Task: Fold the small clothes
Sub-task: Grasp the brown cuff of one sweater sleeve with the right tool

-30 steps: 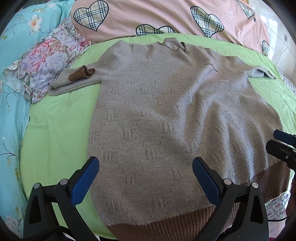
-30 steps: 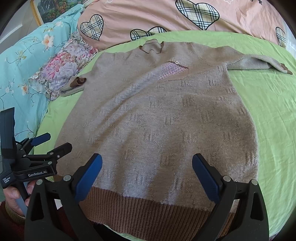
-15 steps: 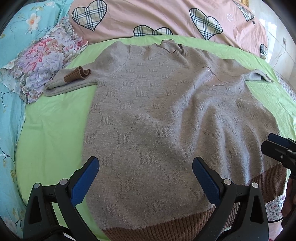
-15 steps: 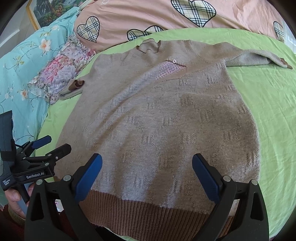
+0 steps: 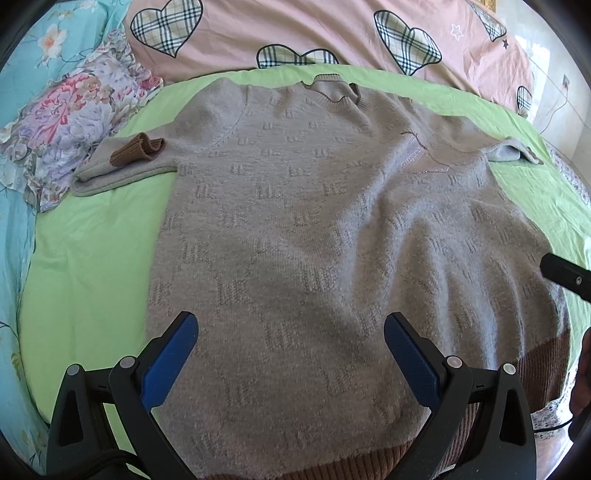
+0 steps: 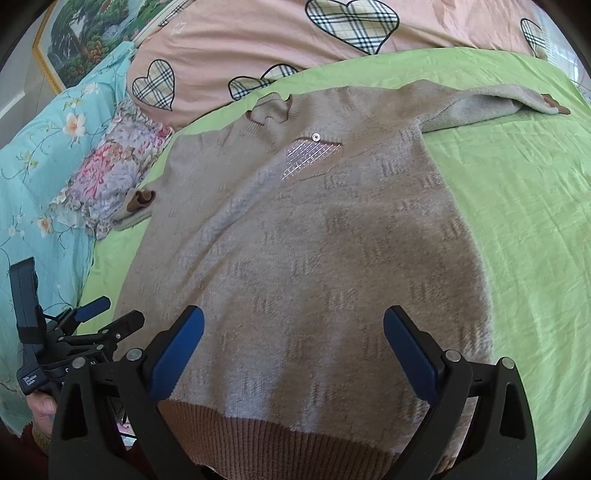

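The grey-beige knitted sweater with a brown ribbed hem [image 5: 314, 240] lies flat, front up, on the light green bed sheet [image 5: 85, 266], directly ahead of both grippers. To the far left of the left gripper [image 5: 291, 354], the floral ruffled pillow [image 5: 70, 125] rests beside the sweater's folded left sleeve with its brown cuff [image 5: 136, 151]. The left gripper's blue-padded jaws stand apart above the lower sweater body, holding nothing. The right gripper [image 6: 293, 349] is likewise spread wide over the hem region, empty. Ahead and right of it, the other sleeve [image 6: 491, 107] extends across the sheet. The pink quilt with plaid hearts [image 6: 295, 33] lies beyond the collar.
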The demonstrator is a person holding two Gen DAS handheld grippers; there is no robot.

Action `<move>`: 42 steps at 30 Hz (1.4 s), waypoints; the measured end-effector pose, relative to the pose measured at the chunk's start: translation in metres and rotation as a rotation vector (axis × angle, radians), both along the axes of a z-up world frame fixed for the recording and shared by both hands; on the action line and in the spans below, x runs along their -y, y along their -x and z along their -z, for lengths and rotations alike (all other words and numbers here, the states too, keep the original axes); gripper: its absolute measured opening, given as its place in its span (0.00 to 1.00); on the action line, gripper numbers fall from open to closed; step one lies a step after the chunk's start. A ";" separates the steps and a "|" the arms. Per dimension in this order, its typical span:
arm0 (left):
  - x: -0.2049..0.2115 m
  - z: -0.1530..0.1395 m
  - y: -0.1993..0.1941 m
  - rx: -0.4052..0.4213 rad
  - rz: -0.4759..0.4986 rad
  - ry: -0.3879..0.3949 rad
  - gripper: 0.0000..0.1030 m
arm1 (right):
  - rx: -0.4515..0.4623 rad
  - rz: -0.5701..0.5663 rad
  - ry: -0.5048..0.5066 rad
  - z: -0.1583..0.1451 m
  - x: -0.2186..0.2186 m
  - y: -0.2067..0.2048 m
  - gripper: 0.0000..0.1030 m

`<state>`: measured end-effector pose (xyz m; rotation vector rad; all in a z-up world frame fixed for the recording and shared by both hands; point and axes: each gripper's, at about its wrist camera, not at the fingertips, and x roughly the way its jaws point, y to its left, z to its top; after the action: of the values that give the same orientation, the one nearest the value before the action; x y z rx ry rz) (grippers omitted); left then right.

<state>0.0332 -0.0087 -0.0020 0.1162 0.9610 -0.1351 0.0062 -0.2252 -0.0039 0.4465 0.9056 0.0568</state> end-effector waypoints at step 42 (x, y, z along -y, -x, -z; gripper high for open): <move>0.028 0.011 -0.177 -0.070 -0.049 -0.026 0.98 | 0.014 0.655 0.052 0.020 0.398 -0.152 0.07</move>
<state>0.2105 -0.0369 -0.0131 0.1121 1.0349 -0.0818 0.1580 -0.6234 -0.0238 0.6744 0.7098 -0.5598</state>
